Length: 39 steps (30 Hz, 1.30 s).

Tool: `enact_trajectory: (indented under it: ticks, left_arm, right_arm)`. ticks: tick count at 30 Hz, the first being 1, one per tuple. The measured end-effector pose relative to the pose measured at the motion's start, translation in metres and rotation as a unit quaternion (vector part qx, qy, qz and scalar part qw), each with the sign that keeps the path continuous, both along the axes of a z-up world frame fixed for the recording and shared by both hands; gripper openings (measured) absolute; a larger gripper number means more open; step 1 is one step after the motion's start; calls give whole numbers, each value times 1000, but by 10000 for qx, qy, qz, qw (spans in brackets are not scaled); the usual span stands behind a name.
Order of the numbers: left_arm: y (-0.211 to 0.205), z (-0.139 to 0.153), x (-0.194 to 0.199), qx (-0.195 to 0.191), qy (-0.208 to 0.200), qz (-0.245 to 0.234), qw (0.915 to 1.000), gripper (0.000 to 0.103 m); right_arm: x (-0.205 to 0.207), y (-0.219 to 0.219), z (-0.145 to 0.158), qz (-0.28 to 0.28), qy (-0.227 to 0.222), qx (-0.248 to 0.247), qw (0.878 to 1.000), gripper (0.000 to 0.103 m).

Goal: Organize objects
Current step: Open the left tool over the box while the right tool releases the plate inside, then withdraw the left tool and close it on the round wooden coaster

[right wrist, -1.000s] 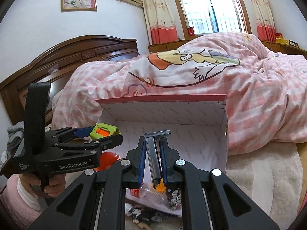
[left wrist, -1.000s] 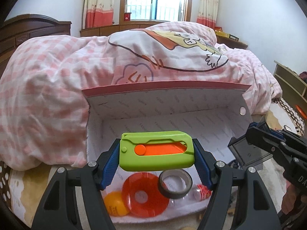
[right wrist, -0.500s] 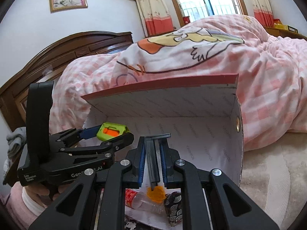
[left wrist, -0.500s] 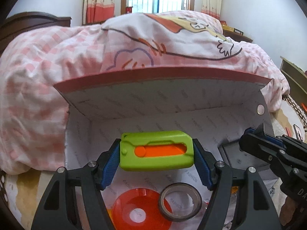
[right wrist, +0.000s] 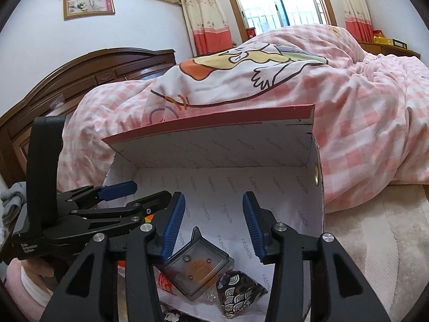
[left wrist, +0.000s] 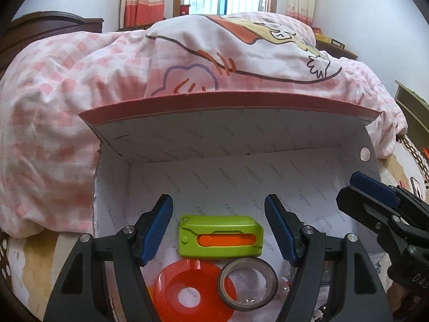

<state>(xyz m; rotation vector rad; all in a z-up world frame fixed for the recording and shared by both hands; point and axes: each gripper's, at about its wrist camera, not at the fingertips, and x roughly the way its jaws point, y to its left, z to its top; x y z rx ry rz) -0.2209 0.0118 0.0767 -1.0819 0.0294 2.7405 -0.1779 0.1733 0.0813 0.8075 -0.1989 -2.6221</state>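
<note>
From my left camera I see the green box cutter [left wrist: 221, 236], a flat lime-green block with an orange slider set in a slot along its face. Its long axis runs straight across the view, left to right, with the notched end to the left. It lies free on the white floor of the open box [left wrist: 233, 112], whose lining is printed with the word FASHION and whose raised flap has a red edge. The left hand-held gripper [left wrist: 218, 230] stands wide, its 2 blue pads clear of the cutter on either side.

Nearer to me in the box lie an orange disc [left wrist: 187, 284] and a roll of tape [left wrist: 248, 283], the roll overlapping the disc's right edge.

In the right camera, the right hand-held gripper [right wrist: 213, 224] has just been opening; its pads stand apart and grip nothing. Below them a clear square case [right wrist: 198, 265] sits tilted on the box floor, 1 corner pointing away from me, beside a dark patterned pouch [right wrist: 240, 289] and a small bottle with a red label [right wrist: 166, 284].
</note>
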Motion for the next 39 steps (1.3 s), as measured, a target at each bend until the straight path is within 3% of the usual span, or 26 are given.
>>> enact_trajectory:
  ticks: [24, 39]
  left_arm:
    - [1, -4, 9, -58, -26, -70, 10000, 72]
    - [-5, 7, 51, -57, 33, -144, 9999, 71]
  right_arm:
    - [7, -8, -9, 174, -62, 66, 9998, 46]
    - [40, -13, 2, 357, 78, 105, 9993, 48]
